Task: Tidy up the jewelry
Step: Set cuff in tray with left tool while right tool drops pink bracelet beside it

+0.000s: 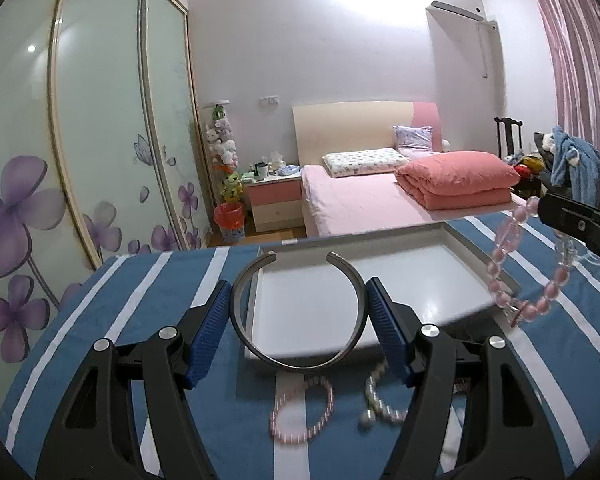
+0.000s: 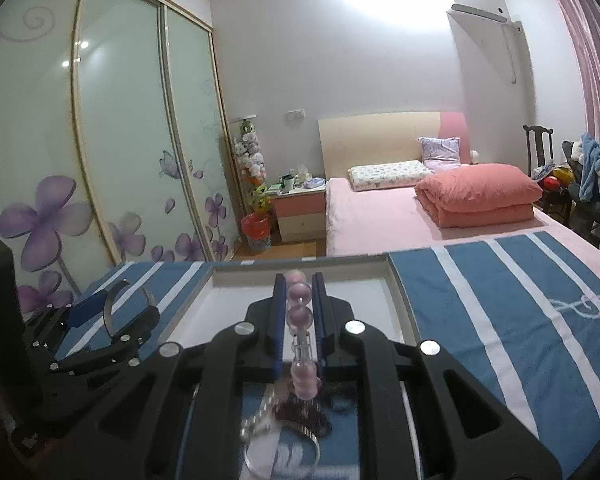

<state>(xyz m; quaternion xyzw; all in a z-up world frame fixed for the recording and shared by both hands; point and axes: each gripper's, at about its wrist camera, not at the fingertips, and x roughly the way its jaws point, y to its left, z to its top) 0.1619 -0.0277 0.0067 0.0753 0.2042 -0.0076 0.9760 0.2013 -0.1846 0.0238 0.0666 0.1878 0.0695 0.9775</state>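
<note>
Steel gleams at the left, where we see the left hand-held gripper (image 1: pixel 299 322) clamping an open metal bangle (image 1: pixel 298 312) between its blue pads (image 1: pixel 210 332), lifted above the near edge of a shallow white tray (image 1: pixel 380 280). Under it, on the blue-and-white striped cloth (image 1: pixel 140 320) covering the counter, lie a small pink bead bracelet (image 1: pixel 302 410) and, just beside it, a string of pearl beads (image 1: pixel 376 400). Further right, we find the right hand-held gripper (image 2: pixel 299 312) clenched on a pink bead bracelet (image 2: pixel 300 308), whose loop dangles over the tray's right side in the left wrist view. Beyond the counter stands a pink bed (image 1: pixel 360 204).
</note>
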